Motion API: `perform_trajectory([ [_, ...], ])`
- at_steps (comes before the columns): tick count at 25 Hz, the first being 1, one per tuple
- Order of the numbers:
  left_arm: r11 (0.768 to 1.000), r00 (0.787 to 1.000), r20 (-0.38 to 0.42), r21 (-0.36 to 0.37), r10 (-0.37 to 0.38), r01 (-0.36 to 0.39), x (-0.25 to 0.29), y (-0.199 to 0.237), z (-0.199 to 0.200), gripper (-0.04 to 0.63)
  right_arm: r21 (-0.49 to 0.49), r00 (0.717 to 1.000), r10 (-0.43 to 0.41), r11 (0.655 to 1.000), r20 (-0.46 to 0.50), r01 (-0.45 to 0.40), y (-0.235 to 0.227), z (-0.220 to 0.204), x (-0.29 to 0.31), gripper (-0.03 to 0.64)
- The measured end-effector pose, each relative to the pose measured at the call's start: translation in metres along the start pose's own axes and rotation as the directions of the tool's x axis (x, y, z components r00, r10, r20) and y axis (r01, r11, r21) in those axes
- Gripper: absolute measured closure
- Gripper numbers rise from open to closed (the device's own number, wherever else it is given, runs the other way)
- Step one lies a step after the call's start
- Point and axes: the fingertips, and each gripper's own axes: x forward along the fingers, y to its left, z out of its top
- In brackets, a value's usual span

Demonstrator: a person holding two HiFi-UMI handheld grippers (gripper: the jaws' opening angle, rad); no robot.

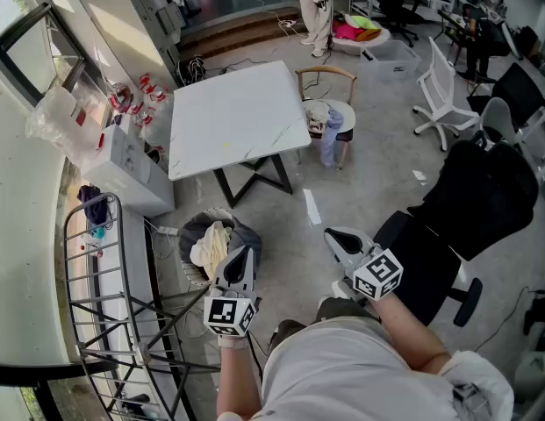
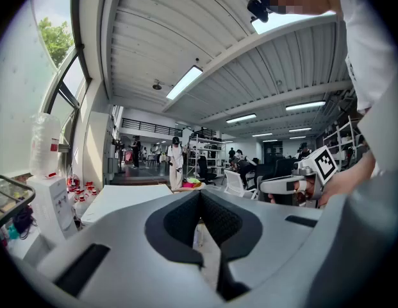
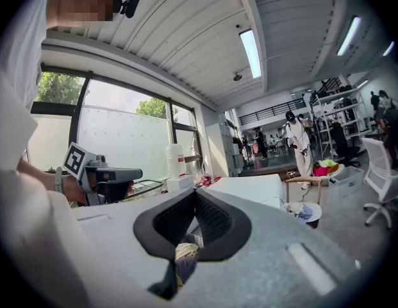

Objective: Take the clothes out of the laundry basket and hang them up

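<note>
From the head view, the round dark laundry basket [image 1: 191, 231] with cream clothes [image 1: 211, 246] sits on the floor beside the black wire drying rack [image 1: 142, 308].

In the left gripper view, the left gripper [image 2: 200, 194] is closed and holds nothing.

In the right gripper view, the right gripper [image 3: 195, 192] is closed and empty too.

I think one gripper should open wide first, then dip down onto the top cloth.

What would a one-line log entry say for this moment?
left gripper: shut, empty | right gripper: shut, empty | clothes: in laundry basket, untouched | drying rack: left of basket
</note>
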Motion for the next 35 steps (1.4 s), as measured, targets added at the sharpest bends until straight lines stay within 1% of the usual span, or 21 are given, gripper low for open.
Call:
perform_trajectory([
  [4,0.999,0.999,-0.018,0.009,0.040,-0.040,0.024,-0.008,0.004,0.595,0.035,1.000,0.007,0.999,0.000,-0.007,-0.030,0.001,-0.007,0.612],
  [7,0.998,0.997,-0.039,0.004,0.061,-0.061,0.038,-0.018,-0.001,0.595,0.075,1.000,0.030,0.997,0.002,-0.030,-0.050,-0.003,-0.012,0.611],
  [10,0.997,0.996,-0.051,0.012,0.072,-0.071,0.052,-0.025,0.000,0.595,0.050,0.999,0.045,0.998,-0.003,-0.044,-0.064,0.000,-0.011,0.612],
  [13,0.997,0.995,-0.059,0.021,0.081,-0.079,0.061,-0.026,0.001,0.595,0.032,0.997,0.080,0.996,0.017,-0.081,-0.068,0.009,-0.005,0.611],
  [16,0.996,0.993,-0.072,0.023,0.089,-0.088,0.067,-0.024,-0.002,0.595,0.019,0.994,0.108,0.994,0.012,-0.108,-0.069,0.008,0.005,0.611],
  [20,0.995,0.990,-0.092,0.011,0.103,-0.103,0.072,-0.014,-0.011,0.595,0.056,0.992,0.127,0.990,-0.008,-0.126,-0.071,-0.001,0.020,0.611],
  [23,0.994,0.989,-0.099,-0.016,0.108,-0.110,0.075,0.002,-0.016,0.595,0.066,0.991,0.133,0.989,-0.031,-0.130,-0.069,-0.006,0.036,0.611],
  [28,0.992,0.987,-0.118,-0.055,0.105,-0.112,0.080,0.044,-0.005,0.595,0.095,0.989,0.128,0.988,-0.080,-0.120,-0.063,0.010,0.075,0.611],
  [32,0.987,0.985,-0.108,-0.077,0.133,-0.142,0.092,0.097,-0.013,0.595,0.077,0.982,0.154,0.986,-0.112,-0.146,-0.062,0.008,0.132,0.611],
  [35,0.979,0.981,-0.094,-0.100,0.169,-0.179,0.090,0.143,-0.004,0.595,0.063,0.971,0.200,0.979,-0.128,-0.194,-0.047,0.018,0.182,0.611],
])
